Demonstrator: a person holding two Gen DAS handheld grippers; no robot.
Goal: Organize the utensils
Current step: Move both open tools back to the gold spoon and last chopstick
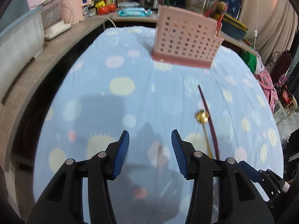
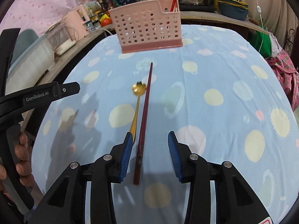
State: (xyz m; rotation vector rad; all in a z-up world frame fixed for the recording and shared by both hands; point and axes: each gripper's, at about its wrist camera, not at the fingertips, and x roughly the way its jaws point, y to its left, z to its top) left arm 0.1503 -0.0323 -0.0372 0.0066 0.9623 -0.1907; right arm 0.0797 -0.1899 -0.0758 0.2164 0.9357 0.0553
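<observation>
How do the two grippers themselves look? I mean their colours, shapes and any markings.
The left gripper and right gripper match: black plastic linkage arms with silver round pivot pins, ending in blue ribbed pads. In the right wrist view, the left gripper's black body reads "GenRobot.AI" in white, held by a bare hand.

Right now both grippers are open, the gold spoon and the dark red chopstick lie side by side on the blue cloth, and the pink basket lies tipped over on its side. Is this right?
Not quite. The pink basket stands upright on the blue cloth, as the right wrist view shows. The rest holds: the gold spoon and dark red chopstick lie side by side, and the left gripper and right gripper are open.
</observation>
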